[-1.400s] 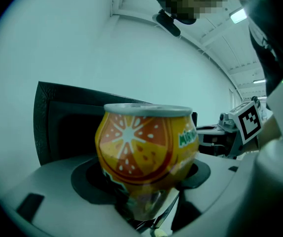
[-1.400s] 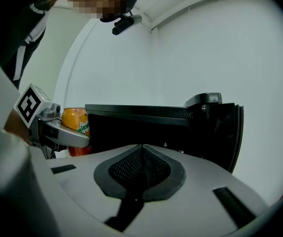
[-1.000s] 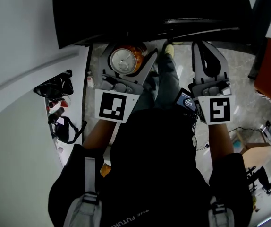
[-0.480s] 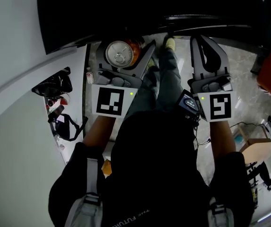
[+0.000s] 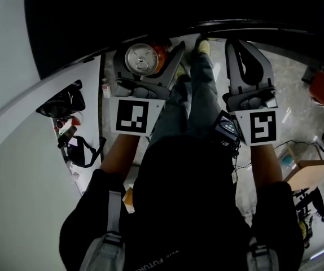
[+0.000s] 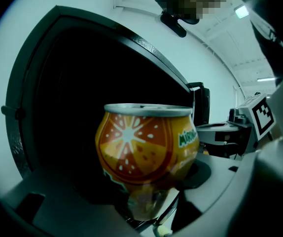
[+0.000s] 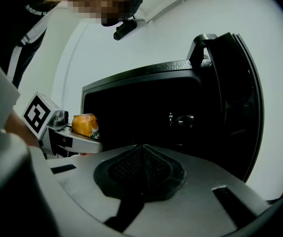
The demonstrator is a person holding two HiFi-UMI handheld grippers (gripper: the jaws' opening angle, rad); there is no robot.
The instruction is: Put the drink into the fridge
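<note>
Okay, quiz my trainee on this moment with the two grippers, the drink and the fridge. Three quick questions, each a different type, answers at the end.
1. Multiple choice: the orange drink can is clamped in
A. the left gripper
B. the right gripper
C. neither gripper
2. True or false: the can already stands on a shelf inside the fridge.
3. Fill in the blank: the right gripper's jaws are ____, with nothing between them.

Key
1. A
2. False: the can is held upright in the left gripper, in front of the dark fridge.
3. together
</note>
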